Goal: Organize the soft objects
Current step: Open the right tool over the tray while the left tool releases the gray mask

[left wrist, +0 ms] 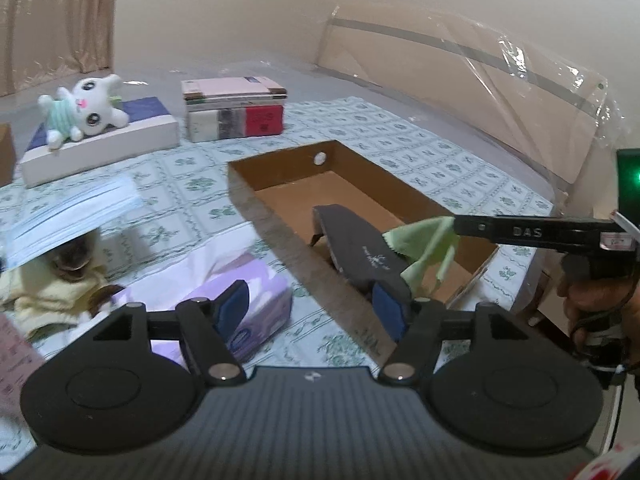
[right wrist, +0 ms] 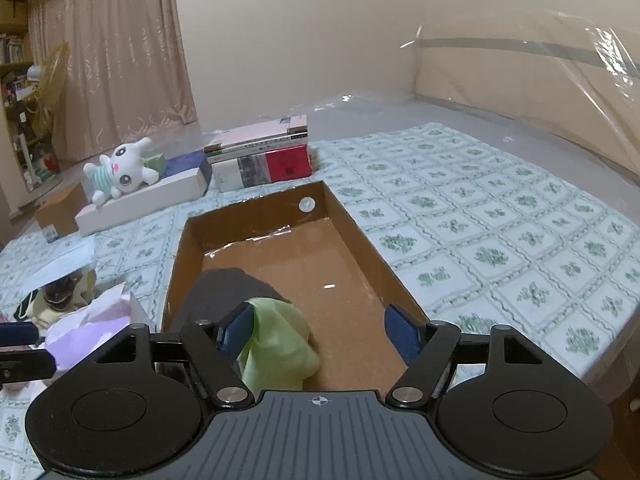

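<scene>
Right gripper [right wrist: 318, 330] is sitting wide over the cardboard box [right wrist: 360, 236] at frame centre; green cloth [right wrist: 276, 348] is hanging against its left finger, draped over a dark case [left wrist: 360, 248] inside. Left gripper [left wrist: 312, 306] is hovering wide, gripping nothing, beside the purple tissue pack [left wrist: 256, 300], lower left.

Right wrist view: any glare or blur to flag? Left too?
Right wrist: glare streaks on the cardboard box floor; green cloth soft with blur. Left wrist: stack of masks blurred; plastic sheet glints; heavy fisheye bending in both.

Black left gripper [left wrist: 314, 312] and right gripper [right wrist: 320, 332], blue-padded jaws, silver pivot screws, ribbed grey bodies
</scene>
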Tool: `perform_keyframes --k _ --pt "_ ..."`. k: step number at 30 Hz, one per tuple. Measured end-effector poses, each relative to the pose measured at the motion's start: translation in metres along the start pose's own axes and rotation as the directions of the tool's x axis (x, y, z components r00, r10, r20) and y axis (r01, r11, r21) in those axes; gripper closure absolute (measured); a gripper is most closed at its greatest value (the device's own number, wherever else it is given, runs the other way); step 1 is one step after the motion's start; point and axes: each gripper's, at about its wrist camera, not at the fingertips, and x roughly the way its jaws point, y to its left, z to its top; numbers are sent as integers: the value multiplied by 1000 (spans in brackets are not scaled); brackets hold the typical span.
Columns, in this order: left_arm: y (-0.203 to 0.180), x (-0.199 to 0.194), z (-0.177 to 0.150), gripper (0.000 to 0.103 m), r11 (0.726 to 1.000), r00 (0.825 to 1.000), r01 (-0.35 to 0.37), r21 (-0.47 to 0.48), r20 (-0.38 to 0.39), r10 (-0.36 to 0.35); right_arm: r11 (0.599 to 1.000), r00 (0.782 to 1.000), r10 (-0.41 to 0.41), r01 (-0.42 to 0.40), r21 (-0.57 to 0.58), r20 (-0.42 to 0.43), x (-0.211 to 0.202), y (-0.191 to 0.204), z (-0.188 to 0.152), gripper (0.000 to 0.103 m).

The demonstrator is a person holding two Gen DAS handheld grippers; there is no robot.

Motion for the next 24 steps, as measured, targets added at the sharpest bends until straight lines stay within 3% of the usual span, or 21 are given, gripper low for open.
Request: perform_keyframes --k 11,24 --pt "19 -46 -34 34 986 987 -156 -53 26 157 999 1000 19 -18 46 -15 -41 23 -32 31" --pt "60 -111 -70 34 934 932 -346 -84 80 353 983 983 183 -183 -8 -10 -63 108 -48 31"
